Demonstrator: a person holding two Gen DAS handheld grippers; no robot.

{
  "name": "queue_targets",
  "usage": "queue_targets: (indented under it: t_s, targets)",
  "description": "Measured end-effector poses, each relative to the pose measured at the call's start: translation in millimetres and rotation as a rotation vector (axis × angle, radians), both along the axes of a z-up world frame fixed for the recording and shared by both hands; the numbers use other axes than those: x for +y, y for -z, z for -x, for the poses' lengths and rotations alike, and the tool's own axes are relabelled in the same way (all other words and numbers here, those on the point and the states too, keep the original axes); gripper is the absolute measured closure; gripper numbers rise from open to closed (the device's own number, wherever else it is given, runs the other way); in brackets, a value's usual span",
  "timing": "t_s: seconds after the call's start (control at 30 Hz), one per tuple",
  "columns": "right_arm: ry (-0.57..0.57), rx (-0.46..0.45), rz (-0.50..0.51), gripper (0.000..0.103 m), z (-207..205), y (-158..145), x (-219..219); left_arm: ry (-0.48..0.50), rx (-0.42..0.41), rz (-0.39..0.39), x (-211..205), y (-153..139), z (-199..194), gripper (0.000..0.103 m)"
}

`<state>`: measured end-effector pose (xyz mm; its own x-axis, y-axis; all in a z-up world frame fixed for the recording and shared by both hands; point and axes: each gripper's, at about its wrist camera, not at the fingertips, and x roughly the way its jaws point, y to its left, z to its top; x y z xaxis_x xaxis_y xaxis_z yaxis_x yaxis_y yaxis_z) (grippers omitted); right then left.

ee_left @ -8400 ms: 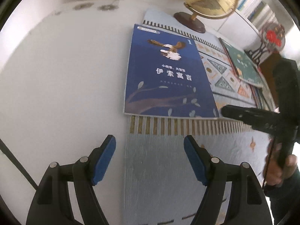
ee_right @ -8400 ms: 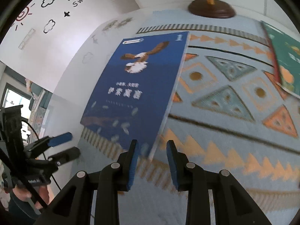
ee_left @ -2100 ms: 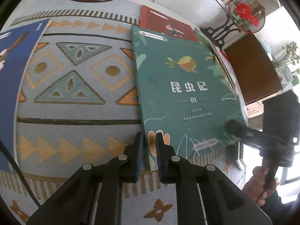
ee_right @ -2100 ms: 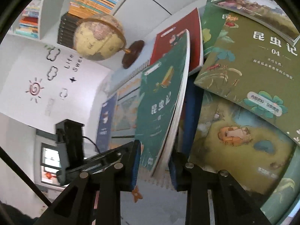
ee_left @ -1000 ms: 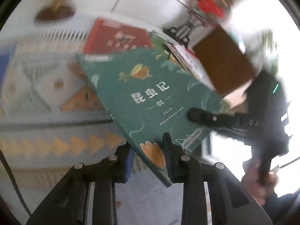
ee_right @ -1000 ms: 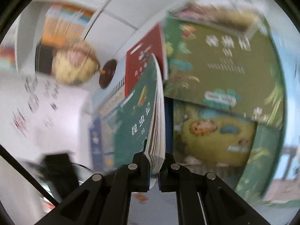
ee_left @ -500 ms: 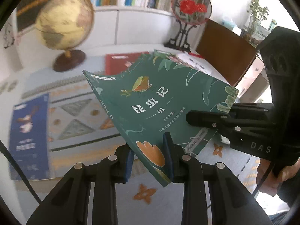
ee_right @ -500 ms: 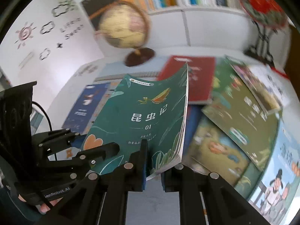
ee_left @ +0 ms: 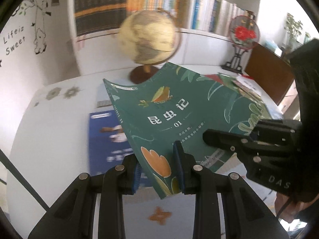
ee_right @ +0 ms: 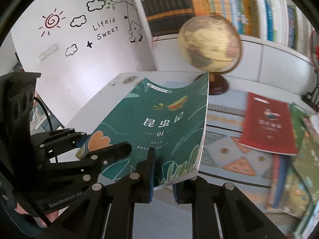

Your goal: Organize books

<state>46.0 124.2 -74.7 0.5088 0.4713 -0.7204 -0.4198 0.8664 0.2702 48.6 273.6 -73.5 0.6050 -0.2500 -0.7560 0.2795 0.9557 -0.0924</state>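
A green book [ee_left: 179, 107] marked 01 hangs above the table, held at its near corners by both grippers. My left gripper [ee_left: 157, 163] is shut on the corner with the orange flower. My right gripper [ee_right: 163, 179] pinches the page-edge corner; its jaws are opening slightly, and the pads still press the green book [ee_right: 163, 119]. Each gripper shows in the other's view: the right gripper [ee_left: 211, 137] on the right, the left gripper [ee_right: 103, 143] on the left. A blue book [ee_left: 105, 139] lies flat under the green one's left side.
A globe [ee_right: 211, 45] stands behind the book on the white table [ee_left: 49, 129]. A red book [ee_right: 267, 125] and several overlapping books [ee_right: 295, 169] lie on the patterned cloth [ee_right: 229, 155] to the right. A red fan ornament [ee_left: 244, 33] and bookshelves [ee_right: 219, 6] stand behind.
Both grippers have lifted the green book off the pile and carried it left, so it now hangs partly over the blue book. Both views have tilted up toward the shelves.
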Motion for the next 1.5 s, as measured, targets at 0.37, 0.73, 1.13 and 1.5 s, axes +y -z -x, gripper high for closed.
queue_targets:
  t_s: [0.37,0.73,1.13,1.5]
  targets:
    - [0.091,0.118,-0.012,0.088,-41.9,63.7,71.2,-0.024,0.095,0.046,62.5,68.4,-51.4,0.077]
    - [0.086,0.159,0.016,0.086,-48.2,87.0,87.5,-0.046,0.125,0.087,77.5,90.5,-49.1,0.077]
    - [0.076,0.309,0.005,0.071,-60.2,112.9,84.4,-0.100,0.224,0.100,89.7,110.9,-49.4,0.071]
    - [0.082,0.345,0.017,0.068,-59.5,119.5,94.6,-0.184,0.231,0.161,109.2,117.0,-46.3,0.067]
